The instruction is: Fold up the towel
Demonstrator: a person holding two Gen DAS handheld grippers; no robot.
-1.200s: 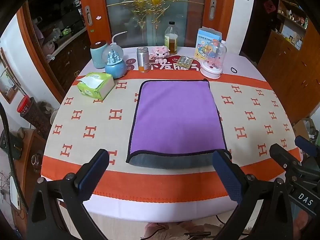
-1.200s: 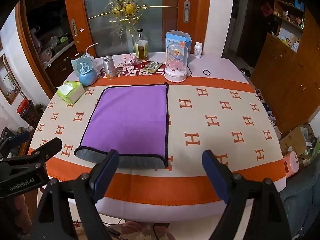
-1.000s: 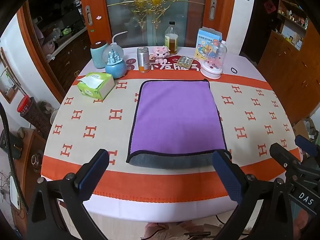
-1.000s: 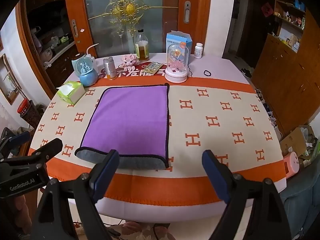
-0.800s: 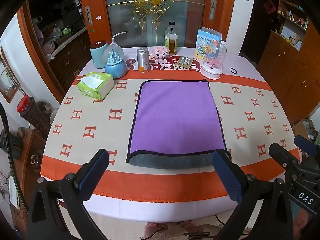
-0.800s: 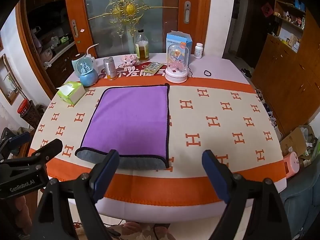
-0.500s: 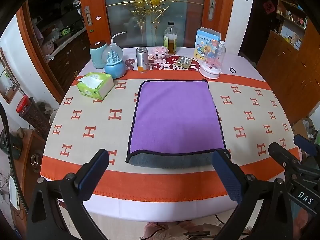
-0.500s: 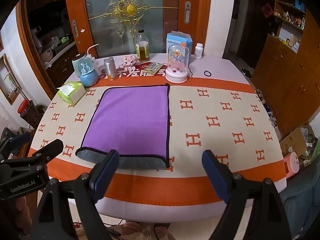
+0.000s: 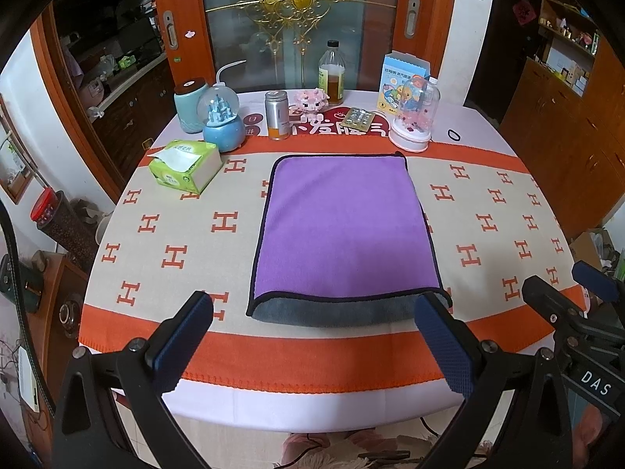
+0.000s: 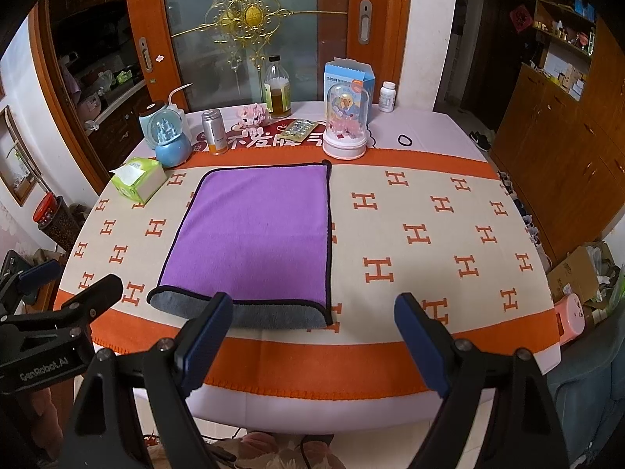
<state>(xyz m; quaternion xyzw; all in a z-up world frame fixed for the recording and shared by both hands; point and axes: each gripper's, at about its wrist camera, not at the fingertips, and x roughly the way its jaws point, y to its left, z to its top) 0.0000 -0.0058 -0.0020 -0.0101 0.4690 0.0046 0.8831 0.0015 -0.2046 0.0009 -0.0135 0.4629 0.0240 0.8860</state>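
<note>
Two grippers, both held off the near edge of the table [image 9: 508,156]; their rear bodies and the hands holding them are cut off by the frame. Left wrist view: the right finger pad [image 9: 443,346] overlaps the near right corner of the towel [image 9: 343,226], hiding it; whether it touches the cloth cannot be told. Right wrist view: the left finger pad [image 10: 203,336] covers part of the towel's [image 10: 254,234] grey near edge.

Writing: red characters printed on the cloth behind the towel are partly blocked by the can [image 9: 276,115] and pill strip [image 9: 357,118]; not legible as a whole. Tissue box [image 9: 185,166] print too small to read. Blue carton [image 9: 398,78] text blurred. "GenRobot.AI" reads on the left gripper's body in the right wrist view; "DAS" on the right gripper's body in the left wrist view.

Left gripper [image 9: 312,336]: jaws spread wide, holding nothing. Right gripper [image 10: 312,336]: jaws spread wide, holding nothing.

Towel: purple with a dark border, lying flat on the H-patterned tablecloth [image 9: 175,234], its grey underlayer showing along the near edge.
</note>
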